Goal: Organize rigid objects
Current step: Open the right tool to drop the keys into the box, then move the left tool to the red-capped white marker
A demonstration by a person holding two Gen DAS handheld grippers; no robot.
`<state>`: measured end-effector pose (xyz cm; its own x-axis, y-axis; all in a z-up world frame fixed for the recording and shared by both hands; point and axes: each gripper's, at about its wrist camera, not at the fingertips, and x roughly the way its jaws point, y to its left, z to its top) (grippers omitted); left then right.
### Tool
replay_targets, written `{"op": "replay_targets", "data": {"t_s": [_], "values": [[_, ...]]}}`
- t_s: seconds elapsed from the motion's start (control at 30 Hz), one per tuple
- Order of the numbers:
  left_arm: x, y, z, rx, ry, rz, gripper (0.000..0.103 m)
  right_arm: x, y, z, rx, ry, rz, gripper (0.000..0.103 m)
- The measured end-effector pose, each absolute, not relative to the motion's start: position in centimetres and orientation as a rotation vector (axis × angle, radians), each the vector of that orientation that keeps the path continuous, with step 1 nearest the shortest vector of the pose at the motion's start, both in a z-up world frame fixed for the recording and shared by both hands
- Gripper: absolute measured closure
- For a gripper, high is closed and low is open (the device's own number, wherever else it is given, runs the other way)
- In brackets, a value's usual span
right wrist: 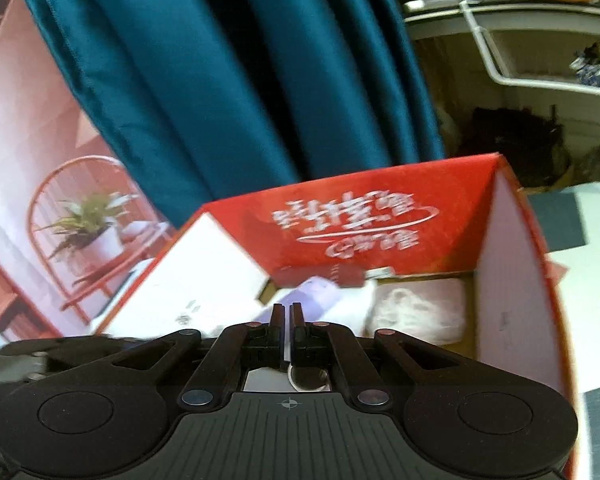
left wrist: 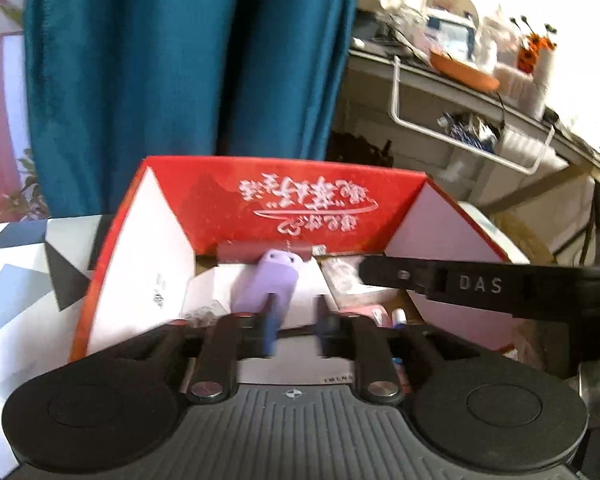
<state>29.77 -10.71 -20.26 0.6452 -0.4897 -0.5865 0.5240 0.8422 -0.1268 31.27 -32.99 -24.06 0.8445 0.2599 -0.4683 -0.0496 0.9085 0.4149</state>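
The red box point(left wrist: 284, 204) stands open on top, its raised flaps walling three sides. Inside, a purple case point(left wrist: 270, 280), white bag point(right wrist: 416, 312) and papers crowd the floor.

Glossy red cardboard box point(left wrist: 300, 208), its flaps matt white inside, printed script at twelve o'clock. A smooth lilac plastic piece point(left wrist: 268, 280) lies in it. Teal curtain point(left wrist: 180, 60) behind: soft satiny cloth. Left gripper point(left wrist: 296, 320): matt black plastic, shiny metal rivets.
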Motion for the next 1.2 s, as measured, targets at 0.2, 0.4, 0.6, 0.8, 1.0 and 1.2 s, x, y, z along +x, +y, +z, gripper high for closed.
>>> {"op": "replay_targets", "data": {"t_s": [0.2,0.4,0.6,0.8,1.0,1.2], "values": [[28.3,-9.3,-18.2,0.028,0.579,-0.506,0.029,29.5,-33.5,-23.0,0.344,0.481,0.119,0.074],[25.7,-7.6,-16.4,0.048,0.512,-0.463,0.005,26.4,-33.6,-21.6,0.300,0.406,0.093,0.027],[23.1,-6.0,-16.2,0.102,0.496,-0.379,0.000,22.8,-32.7,-21.0,0.239,0.353,0.045,0.000],[20.1,-4.5,-16.5,0.152,0.477,-0.309,0.000,19.4,-31.4,-21.3,0.233,0.340,0.000,0.000],[17.0,-2.2,-17.7,0.141,0.476,-0.266,0.000,15.9,-29.3,-22.4,0.203,0.318,0.001,0.000],[15.2,0.5,-20.0,0.080,0.535,-0.200,0.000,14.2,-25.9,-25.5,0.138,0.396,0.074,0.000]]}}
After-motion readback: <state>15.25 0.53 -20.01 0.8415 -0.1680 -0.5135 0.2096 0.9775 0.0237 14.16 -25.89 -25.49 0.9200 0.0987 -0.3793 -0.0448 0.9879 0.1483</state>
